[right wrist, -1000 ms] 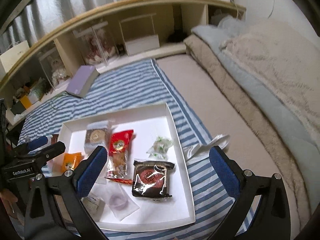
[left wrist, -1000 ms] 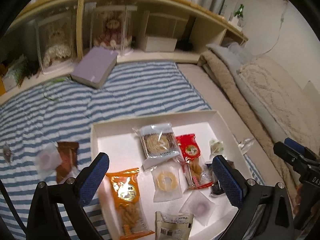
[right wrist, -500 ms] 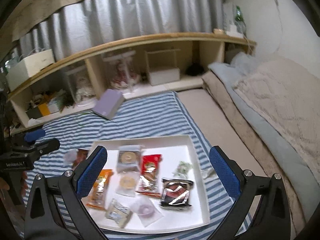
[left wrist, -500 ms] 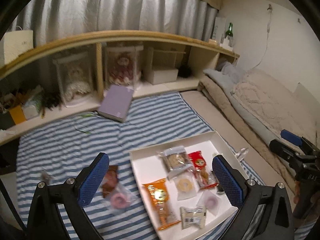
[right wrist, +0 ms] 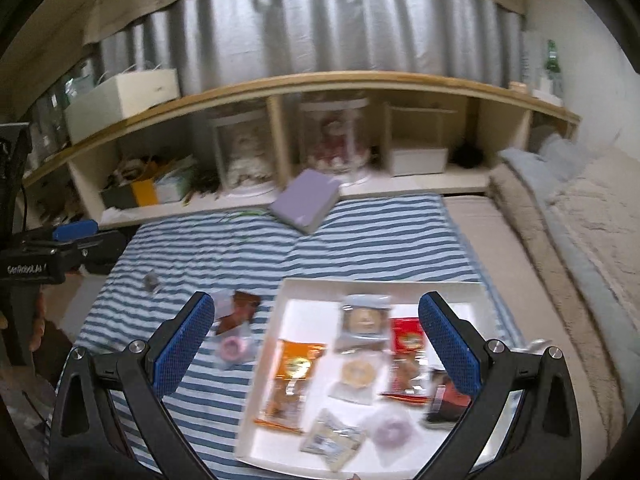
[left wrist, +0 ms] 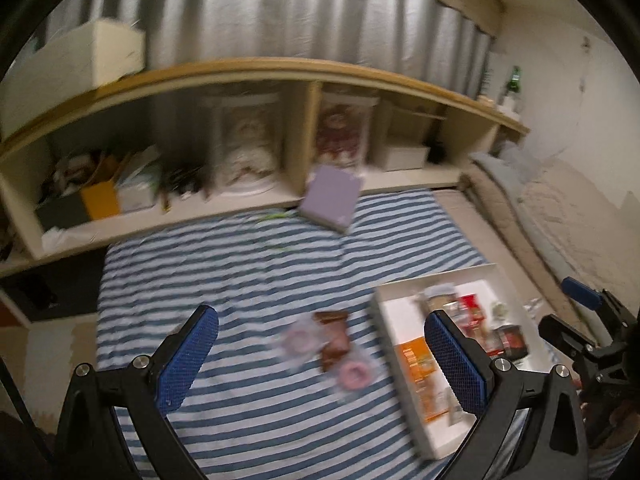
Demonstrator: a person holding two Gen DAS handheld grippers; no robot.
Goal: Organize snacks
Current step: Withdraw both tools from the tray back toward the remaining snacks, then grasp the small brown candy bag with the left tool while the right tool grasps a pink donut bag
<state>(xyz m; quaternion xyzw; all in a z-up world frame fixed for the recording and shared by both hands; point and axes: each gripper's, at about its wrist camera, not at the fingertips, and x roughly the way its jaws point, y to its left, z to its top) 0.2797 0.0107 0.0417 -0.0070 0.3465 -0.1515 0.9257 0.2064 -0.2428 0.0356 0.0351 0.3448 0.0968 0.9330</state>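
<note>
A white tray [right wrist: 296, 292] on the striped blanket holds several wrapped snacks, among them an orange packet [right wrist: 294, 376] and a red packet [right wrist: 408, 340]. The tray also shows in the left wrist view [left wrist: 396, 296]. On the blanket left of the tray lie a brown packet [left wrist: 334, 336] and two pink ring snacks in clear wrappers [left wrist: 352, 374]; they also show in the right wrist view [right wrist: 234, 346]. My left gripper [left wrist: 320, 360] is open and empty high above those loose snacks. My right gripper [right wrist: 316, 344] is open and empty high above the tray.
A purple box [left wrist: 330, 198] leans on the low wooden shelf [left wrist: 240, 72] at the back. A beige blanket and bedding [right wrist: 580, 240] lie to the right. A small dark wrapper [right wrist: 151, 280] lies on the stripes at the left.
Both grippers have risen and pulled back from the tray. The left one has swung left, so the loose snacks now sit between its fingers. Both stay open and empty.
</note>
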